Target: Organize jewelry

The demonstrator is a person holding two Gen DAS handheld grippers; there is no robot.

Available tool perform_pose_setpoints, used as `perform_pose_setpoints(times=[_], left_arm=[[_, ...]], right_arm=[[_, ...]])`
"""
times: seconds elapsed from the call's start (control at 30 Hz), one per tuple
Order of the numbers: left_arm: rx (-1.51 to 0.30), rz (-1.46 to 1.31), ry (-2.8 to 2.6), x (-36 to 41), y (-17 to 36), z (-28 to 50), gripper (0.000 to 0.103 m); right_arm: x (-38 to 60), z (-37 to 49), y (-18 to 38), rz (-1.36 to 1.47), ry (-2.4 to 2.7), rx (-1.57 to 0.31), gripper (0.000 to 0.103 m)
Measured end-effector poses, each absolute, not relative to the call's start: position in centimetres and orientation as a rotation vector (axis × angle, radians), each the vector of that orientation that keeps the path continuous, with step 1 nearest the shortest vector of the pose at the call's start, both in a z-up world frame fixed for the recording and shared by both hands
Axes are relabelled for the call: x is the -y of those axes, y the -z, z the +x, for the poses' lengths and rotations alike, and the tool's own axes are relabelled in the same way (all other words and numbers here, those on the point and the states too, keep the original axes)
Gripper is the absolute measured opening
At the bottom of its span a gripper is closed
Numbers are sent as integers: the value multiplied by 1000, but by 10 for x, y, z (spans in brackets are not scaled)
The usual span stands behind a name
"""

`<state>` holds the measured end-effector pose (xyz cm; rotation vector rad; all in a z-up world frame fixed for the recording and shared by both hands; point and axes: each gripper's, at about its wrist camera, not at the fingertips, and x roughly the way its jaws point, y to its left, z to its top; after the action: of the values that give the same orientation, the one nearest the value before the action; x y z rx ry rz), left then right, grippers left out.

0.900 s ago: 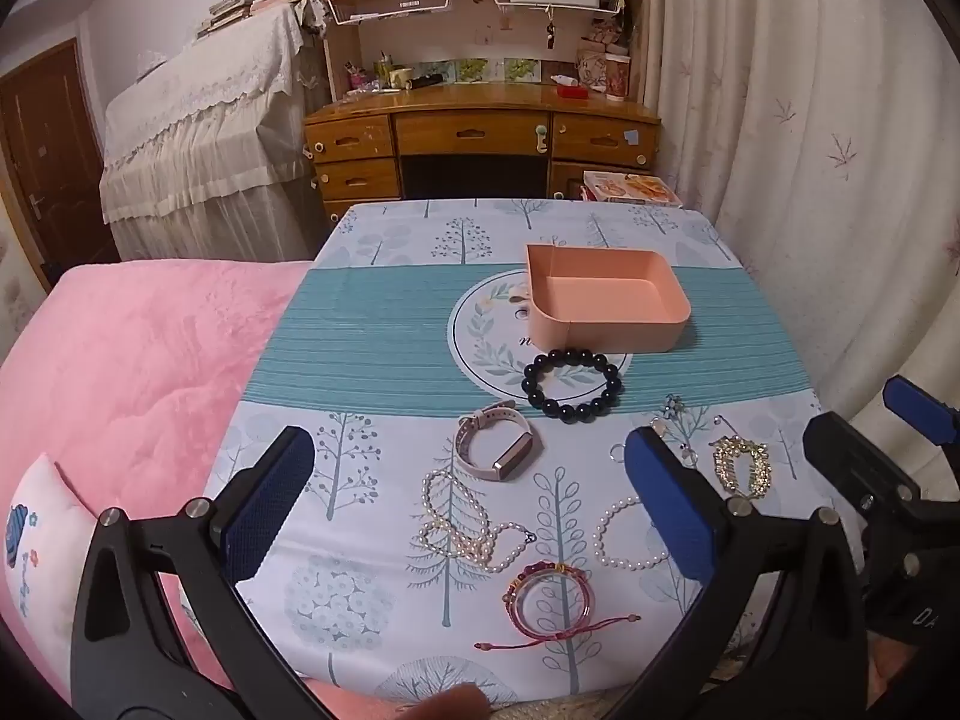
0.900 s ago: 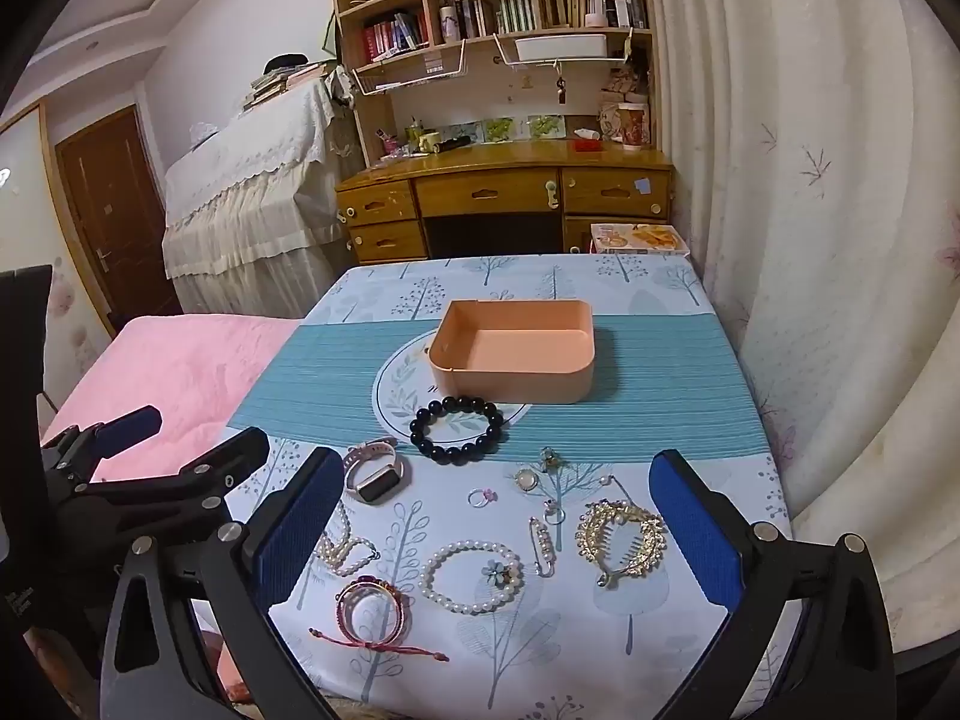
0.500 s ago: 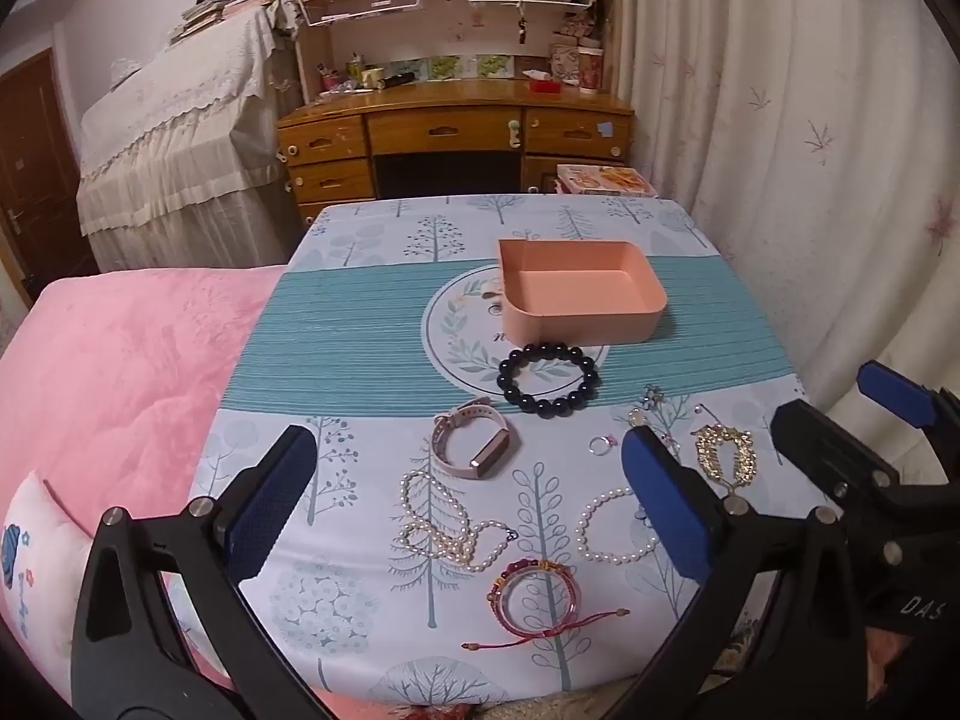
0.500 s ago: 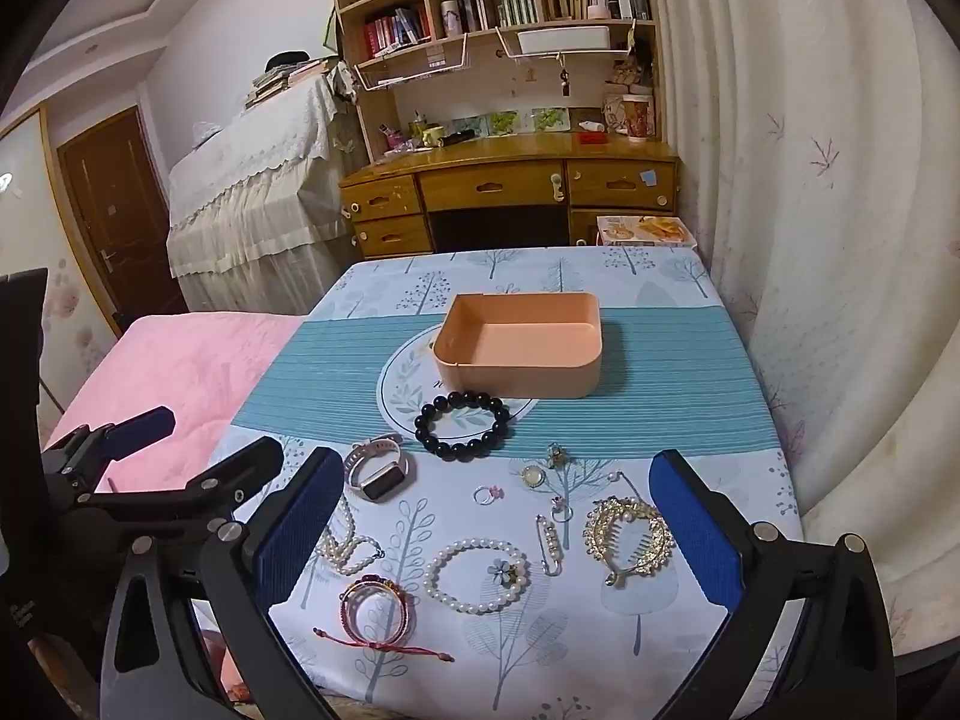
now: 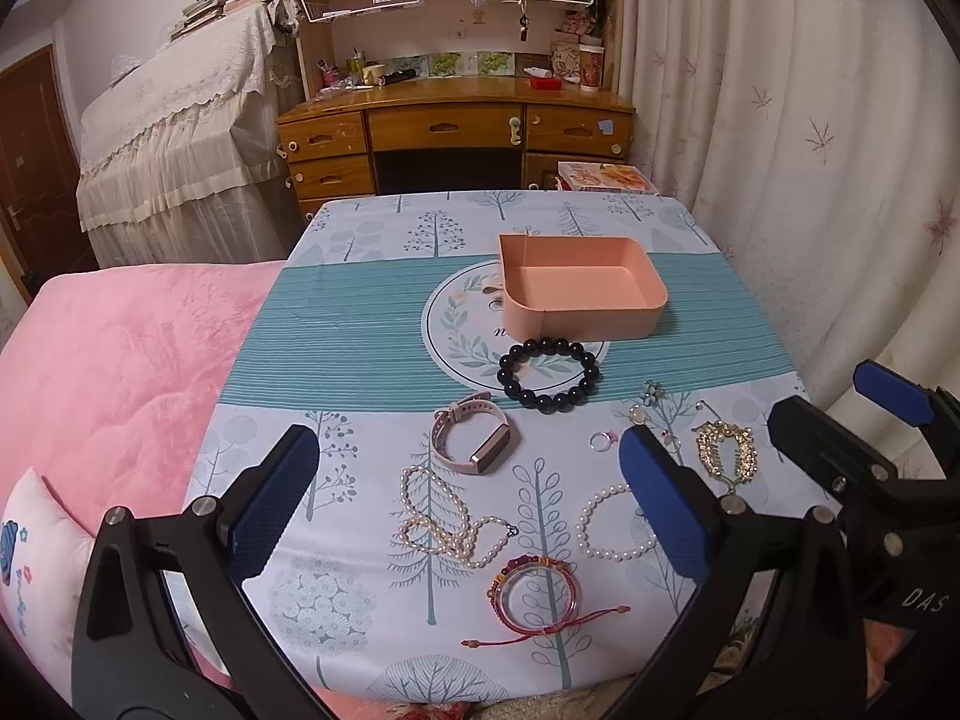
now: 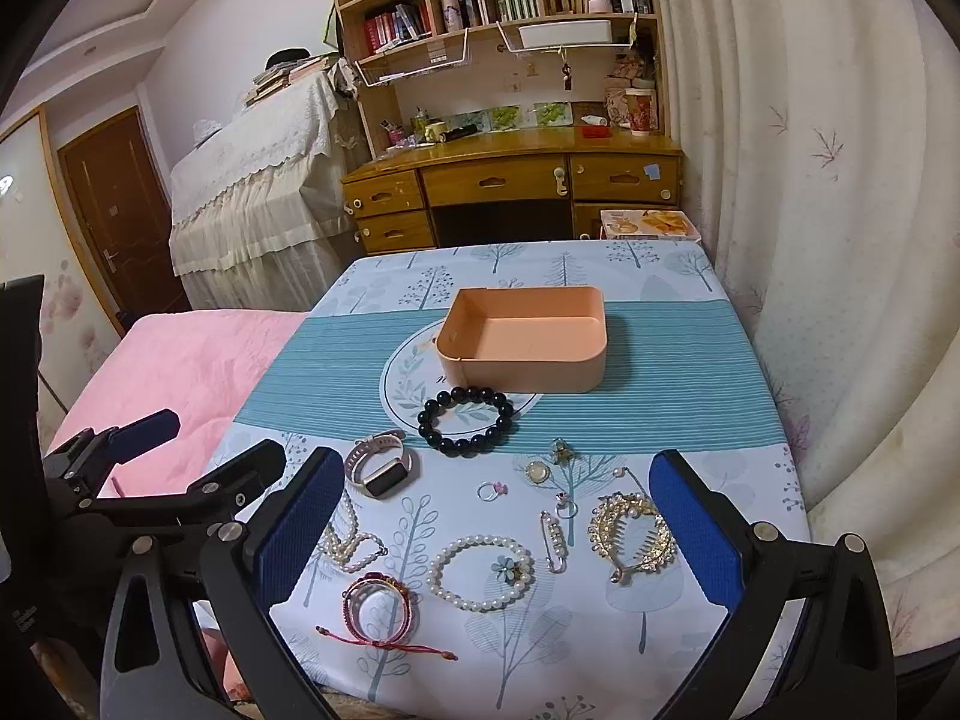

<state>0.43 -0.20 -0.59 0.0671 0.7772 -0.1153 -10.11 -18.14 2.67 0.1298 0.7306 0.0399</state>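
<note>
Jewelry (image 5: 480,531) lies spread beyond both open hand-held grippers (image 5: 468,504)

A wooden desk (image 5: 456,132) with drawers is seen against the far wall, topped by a bookshelf (image 6: 498,0) filled with books, from which two white wire baskets are hung. To the left of the desk a tall piece of furniture is draped in a cream lace cover (image 5: 180,138), with books stacked on top, and a brown door (image 6: 114,210) is set in the left wall. The right side is closed off by a pale curtain (image 5: 780,120) printed with small leaf motifs, while a pink bedspread (image 5: 120,360) is spread at the left.
</note>
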Motion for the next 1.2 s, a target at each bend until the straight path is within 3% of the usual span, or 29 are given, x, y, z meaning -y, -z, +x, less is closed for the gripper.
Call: perform_pose_setpoints(times=[1.2], left_arm=[[-769, 48, 95, -8, -3, 7, 99]], right_arm=[[182, -94, -20, 130, -48, -749, 103]])
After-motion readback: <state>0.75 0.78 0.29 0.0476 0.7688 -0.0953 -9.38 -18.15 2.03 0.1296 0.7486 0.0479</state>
